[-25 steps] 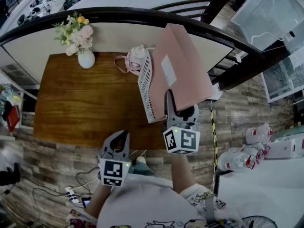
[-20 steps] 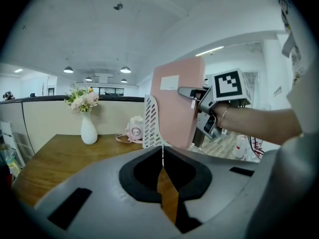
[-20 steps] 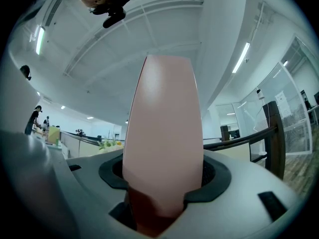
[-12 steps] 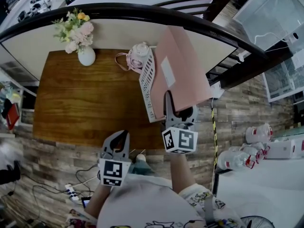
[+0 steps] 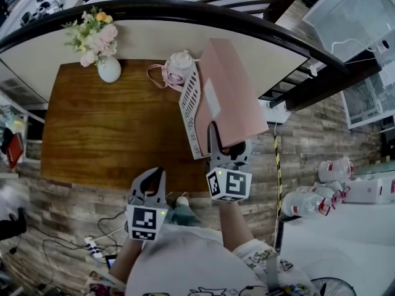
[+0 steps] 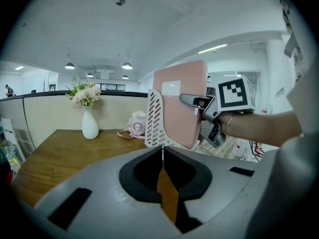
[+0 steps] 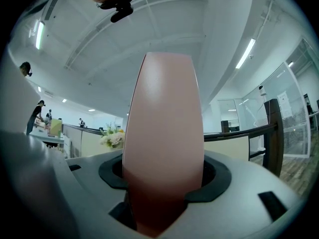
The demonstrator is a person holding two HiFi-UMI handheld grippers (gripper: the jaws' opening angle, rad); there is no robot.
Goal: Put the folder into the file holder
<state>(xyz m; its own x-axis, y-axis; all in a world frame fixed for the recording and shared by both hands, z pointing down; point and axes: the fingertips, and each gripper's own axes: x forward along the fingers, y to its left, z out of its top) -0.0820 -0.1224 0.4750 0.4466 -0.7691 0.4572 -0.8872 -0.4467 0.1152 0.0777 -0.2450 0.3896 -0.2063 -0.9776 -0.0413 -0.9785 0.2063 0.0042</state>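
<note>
1. Since a second ago the pink folder (image 5: 231, 94) and the right tool (image 5: 226, 142) have edged a little left in the head view, closer to the holder (image 5: 190, 106).
2. Folder: upright, tilted slightly, its face right against the holder's perforated white wall, on that wall's right side (whether its bottom edge sits inside, I cannot tell).
3. Right tool: clamped on the folder's near lower edge; in its own view the pink sheet fills the gap between the jaws.
4. Holder: stands at the right end of the wooden desk (image 5: 111, 128).
5. Left tool (image 5: 150, 176): jaws together with nothing between them, held over the desk's near edge, well apart from the folder.
6. Further off: a small pink item (image 5: 179, 66) just behind the holder, and a white vase (image 5: 108, 69) of flowers at the far left corner.
</note>
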